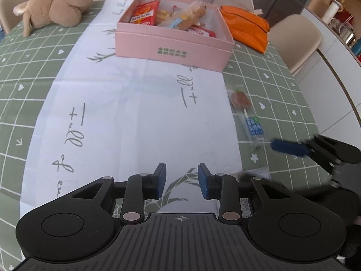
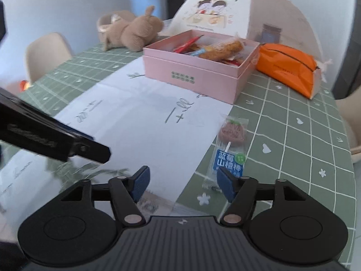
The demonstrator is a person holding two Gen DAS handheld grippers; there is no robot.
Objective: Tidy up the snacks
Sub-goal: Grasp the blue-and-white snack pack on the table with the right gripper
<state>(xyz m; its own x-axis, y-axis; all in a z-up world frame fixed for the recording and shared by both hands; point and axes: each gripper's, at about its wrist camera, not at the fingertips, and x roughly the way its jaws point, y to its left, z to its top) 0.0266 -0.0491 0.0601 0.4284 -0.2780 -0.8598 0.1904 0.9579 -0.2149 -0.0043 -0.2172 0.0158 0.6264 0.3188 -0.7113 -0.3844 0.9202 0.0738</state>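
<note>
A pink box holding several snack packets stands at the far middle of the table; it also shows in the right wrist view. A wrapped lollipop with a blue label lies on the green cloth right of the white runner, also in the right wrist view. My left gripper is open and empty above the runner's near end. My right gripper is open and empty, its right fingertip just short of the lollipop's stick end. Its blue pad shows in the left wrist view beside the wrapper.
A brown plush toy lies at the far left. An orange pouch lies right of the box. A domed food cover stands behind the box. Chairs stand around the table, and the table's right edge is near the lollipop.
</note>
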